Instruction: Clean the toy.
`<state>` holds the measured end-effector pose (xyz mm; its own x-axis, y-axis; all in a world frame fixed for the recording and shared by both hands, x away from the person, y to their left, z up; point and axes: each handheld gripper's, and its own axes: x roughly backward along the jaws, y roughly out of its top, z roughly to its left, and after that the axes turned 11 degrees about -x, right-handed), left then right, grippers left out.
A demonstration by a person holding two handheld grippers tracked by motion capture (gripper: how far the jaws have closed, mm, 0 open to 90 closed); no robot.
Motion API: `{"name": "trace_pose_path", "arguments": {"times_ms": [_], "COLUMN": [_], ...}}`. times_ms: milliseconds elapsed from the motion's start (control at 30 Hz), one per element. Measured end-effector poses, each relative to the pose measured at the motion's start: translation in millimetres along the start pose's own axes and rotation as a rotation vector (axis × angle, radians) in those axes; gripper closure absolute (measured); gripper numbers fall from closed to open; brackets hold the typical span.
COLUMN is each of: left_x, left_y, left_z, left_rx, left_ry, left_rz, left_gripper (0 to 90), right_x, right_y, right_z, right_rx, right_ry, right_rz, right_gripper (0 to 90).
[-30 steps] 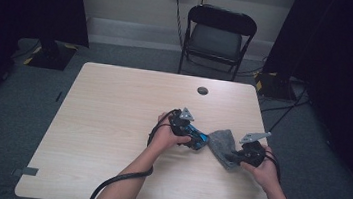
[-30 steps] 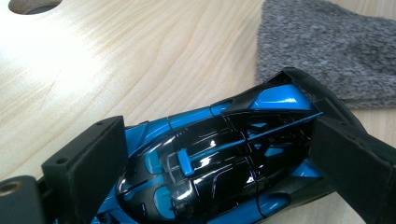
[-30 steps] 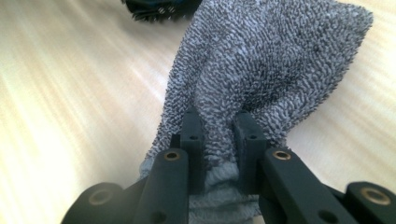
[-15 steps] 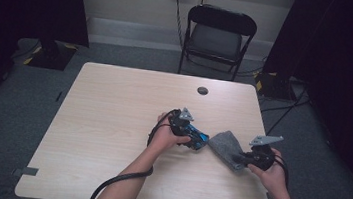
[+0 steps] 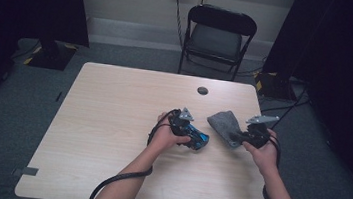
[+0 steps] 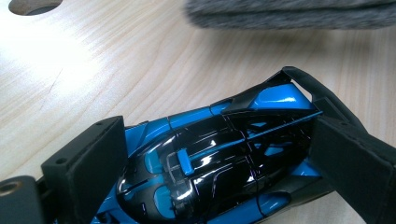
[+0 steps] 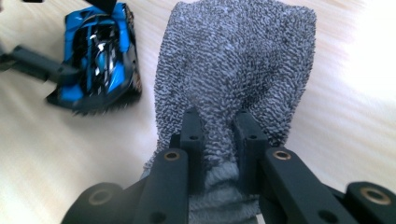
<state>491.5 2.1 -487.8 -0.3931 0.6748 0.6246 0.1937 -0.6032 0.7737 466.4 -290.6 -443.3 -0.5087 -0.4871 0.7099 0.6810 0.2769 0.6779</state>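
Note:
A blue and black toy car (image 5: 201, 139) sits near the middle of the light wooden table (image 5: 111, 122). My left gripper (image 5: 194, 138) is shut on it. In the left gripper view the two black pads (image 6: 95, 161) press on the car (image 6: 219, 163) from both sides. To the right lies a grey terry cloth (image 5: 223, 122). My right gripper (image 5: 238, 136) is shut on its near edge. In the right gripper view the jaws (image 7: 219, 126) pinch a fold of the cloth (image 7: 238, 60), and the car (image 7: 100, 51) shows at upper left.
A black folding chair (image 5: 219, 34) stands behind the table's far edge. A round cable hole (image 5: 202, 90) lies in the tabletop beyond the car. Cables trail from both grippers toward the near edge. The table's right edge runs close to my right hand.
My right gripper has carried the cloth's edge away from the person and a little upward. The left gripper and the car have stayed in place.

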Motion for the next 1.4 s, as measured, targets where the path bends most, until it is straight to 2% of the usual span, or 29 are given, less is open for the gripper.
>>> {"name": "trace_pose_path", "arguments": {"times_ms": [200,600,767,933,967,1400], "left_x": [-0.1,-0.9,-2.1,-2.0,-2.1,-3.4], "left_y": [0.2,0.0,0.1,-0.9,-1.1,-1.0], "left_z": [-0.4,-1.0,-2.1,-2.7,-2.7,-3.4], "left_rx": [0.001,0.001,0.001,0.001,0.003,0.0], "left_ry": [0.001,0.0,0.003,0.009,0.008,0.005], "left_rz": [0.003,-0.003,-0.008,-0.015,-0.017,-0.025], "left_gripper": [4.2,3.9,3.1,2.7,2.6,2.6], "right_x": [-25.5,-69.1,-84.3,-101.2,-104.6,-107.2], "right_y": [17.2,43.2,49.4,51.7,51.8,47.7], "right_z": [3.4,22.0,31.4,42.8,46.0,44.2], "right_rx": [0.003,0.043,0.071,0.104,0.124,0.149], "right_ry": [-0.01,0.009,0.027,0.063,0.053,0.066], "right_rz": [0.014,0.044,0.056,0.085,0.095,0.096], "right_gripper": [77.2,76.9,76.8,76.6,76.5,76.3]}}
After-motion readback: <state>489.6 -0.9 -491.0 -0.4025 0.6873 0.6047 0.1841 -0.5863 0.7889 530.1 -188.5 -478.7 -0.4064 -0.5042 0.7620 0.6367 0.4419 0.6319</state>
